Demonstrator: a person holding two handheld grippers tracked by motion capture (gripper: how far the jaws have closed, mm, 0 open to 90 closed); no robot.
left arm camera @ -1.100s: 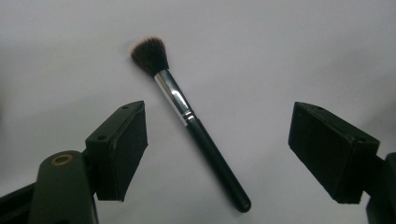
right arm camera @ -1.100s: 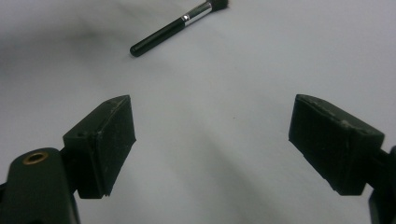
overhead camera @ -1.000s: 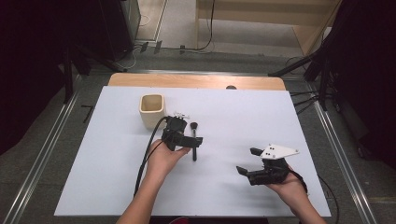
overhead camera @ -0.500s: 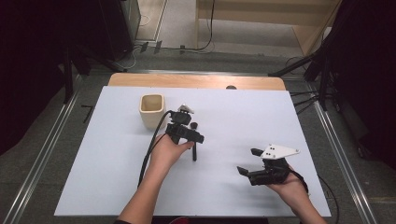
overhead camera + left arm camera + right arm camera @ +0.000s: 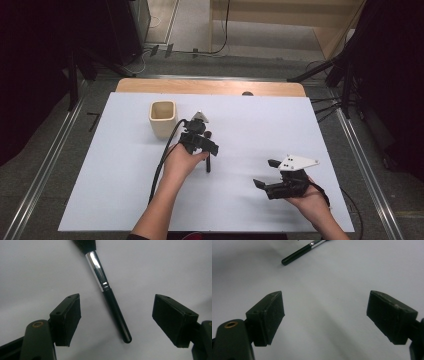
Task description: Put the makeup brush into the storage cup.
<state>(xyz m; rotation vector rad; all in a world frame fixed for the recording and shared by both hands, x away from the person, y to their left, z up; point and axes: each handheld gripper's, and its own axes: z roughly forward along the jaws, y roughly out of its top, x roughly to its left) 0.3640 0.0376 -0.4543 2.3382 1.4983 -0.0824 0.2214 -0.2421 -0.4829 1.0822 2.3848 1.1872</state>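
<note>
A person sat at a white worktop (image 5: 115, 190) and held a black two-jaw claw in each hand, seen from a camera above.

The left claw (image 5: 204, 145) hung over the middle of the worktop, gripped by the left hand (image 5: 181, 161), with a black cable trailing back along the forearm. Under it lay a makeup brush (image 5: 208, 161) with a black handle, a shiny silver collar and dark bristles. In the left gripper view the brush (image 5: 110, 293) lay flat on the white surface, slanting from the bristles at the top edge down to the rounded handle tip. The left claw (image 5: 116, 320) stood wide open, one jaw to each side of the handle, and neither jaw touched it.

A pale cream cup (image 5: 163, 119) with squared sides stood upright just to the left of that claw, toward the far side of the worktop.

The right claw (image 5: 266, 174) sat near the right front part of the worktop, held in the right hand (image 5: 311, 200), well apart from the brush. A grey three-cornered plate (image 5: 298, 162) topped it. In the right gripper view the right claw (image 5: 325, 316) was also wide open with nothing between its jaws but bare white surface, and the brush handle (image 5: 298, 253) showed farther off at the top.
</note>
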